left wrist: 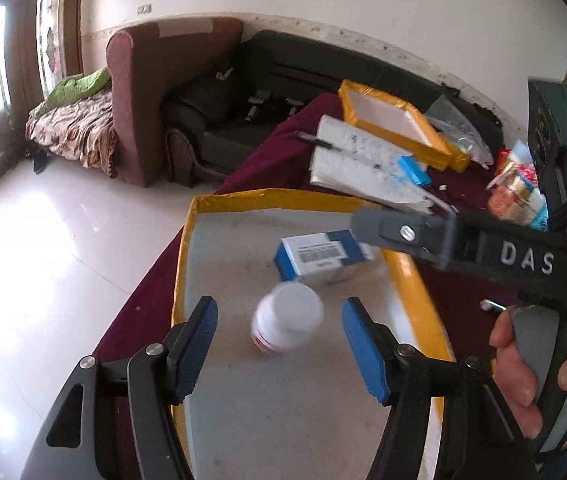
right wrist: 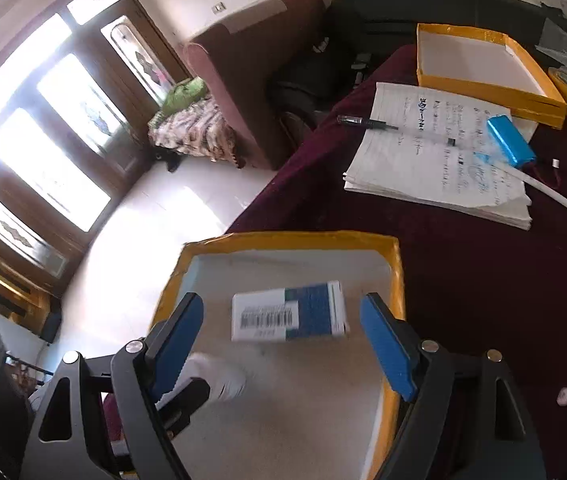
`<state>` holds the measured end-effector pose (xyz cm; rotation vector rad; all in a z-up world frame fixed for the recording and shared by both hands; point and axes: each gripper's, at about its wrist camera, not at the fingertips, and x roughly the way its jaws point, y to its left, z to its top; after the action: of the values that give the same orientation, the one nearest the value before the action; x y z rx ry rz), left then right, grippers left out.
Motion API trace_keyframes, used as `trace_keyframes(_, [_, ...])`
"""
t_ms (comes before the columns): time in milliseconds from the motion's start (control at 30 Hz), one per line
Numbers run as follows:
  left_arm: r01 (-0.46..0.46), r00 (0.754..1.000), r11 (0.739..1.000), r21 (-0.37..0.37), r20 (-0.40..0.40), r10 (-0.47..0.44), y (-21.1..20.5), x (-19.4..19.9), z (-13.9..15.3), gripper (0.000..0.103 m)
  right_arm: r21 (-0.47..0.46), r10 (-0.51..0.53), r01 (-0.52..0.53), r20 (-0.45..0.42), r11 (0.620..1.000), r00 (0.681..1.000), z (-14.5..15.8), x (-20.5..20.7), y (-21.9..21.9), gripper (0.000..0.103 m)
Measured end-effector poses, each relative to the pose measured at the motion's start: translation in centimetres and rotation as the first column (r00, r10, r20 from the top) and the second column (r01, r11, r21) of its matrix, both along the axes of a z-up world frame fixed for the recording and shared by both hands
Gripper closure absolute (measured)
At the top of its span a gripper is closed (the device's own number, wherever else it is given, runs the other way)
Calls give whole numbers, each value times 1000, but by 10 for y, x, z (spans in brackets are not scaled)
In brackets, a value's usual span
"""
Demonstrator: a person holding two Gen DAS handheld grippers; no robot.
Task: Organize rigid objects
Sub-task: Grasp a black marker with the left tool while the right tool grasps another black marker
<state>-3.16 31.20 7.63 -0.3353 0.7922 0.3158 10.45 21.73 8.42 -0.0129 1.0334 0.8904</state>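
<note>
Both grippers, left [left wrist: 279, 344] and right [right wrist: 283, 342], hover with jaws wide apart and holding nothing over the yellow-rimmed tray [left wrist: 181, 264]. Inside it lie the box [right wrist: 289, 316] and bottle [left wrist: 287, 318]; lift clear without nudging either.

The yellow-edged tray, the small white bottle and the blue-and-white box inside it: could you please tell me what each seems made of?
The yellow-edged tray: probably cardboard, rims wrapped in glossy, wrinkled yellow tape, with a matte, scuffed white floor. The small white bottle: likely smooth plastic, blurred. The blue-and-white box: thin printed card, with crisp folded edges and a barcode.
</note>
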Motion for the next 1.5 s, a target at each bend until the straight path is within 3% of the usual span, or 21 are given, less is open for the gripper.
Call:
trace_keyframes(267, [95, 991, 995, 34, 89, -98, -64, -34, 26, 29, 73, 28, -30, 38, 997, 999, 32, -41, -106, 22])
trace_keyframes(500, [256, 960, 967, 1, 117, -254, -151, -52, 24, 29, 133, -66, 55, 77, 990, 995, 34, -74, -240, 22])
trace_keyframes(733, [415, 910, 910, -20, 0, -415, -234, -48, -22, 29, 121, -198, 181, 156, 976, 968, 15, -100, -349, 23])
trace_keyframes(967, [396, 913, 918, -19, -93, -396, -247, -33, -54, 29, 112, -264, 249, 151, 962, 953, -4, -107, -404, 23])
trace_keyframes(1033, [393, 916, 920, 0, -93, -391, -247, -26, -56, 35, 113, -273, 259, 140, 959, 952, -8, -108, -415, 23])
trace_keyframes(1100, [381, 919, 924, 20, -117, -376, -246, -16, -60, 55, 108, -283, 270, 137, 957, 949, -10, -108, -423, 23])
trace_keyframes(1233, [364, 927, 930, 51, -117, -356, -243, 0, -65, 64, 93, -291, 281, 117, 955, 949, -15, -111, -440, 23])
trace_keyframes(1267, [361, 927, 931, 60, -132, -351, -243, 3, -68, 77, 82, -291, 283, 117, 956, 949, -16, -112, -441, 23])
trace_keyframes(1300, [356, 930, 930, 91, -136, -342, -245, 4, -69, 84, 62, -288, 282, 119, 957, 950, -19, -113, -442, 23])
trace_keyframes(1400, [380, 921, 918, 117, -140, -363, -252, -5, -69, 88, -4, -247, 249, 113, 968, 962, -31, -122, -439, 23])
trace_keyframes(1500, [392, 916, 914, 104, -137, -377, -252, -16, -69, 88, -63, -221, 228, 103, 972, 970, -43, -123, -429, 37])
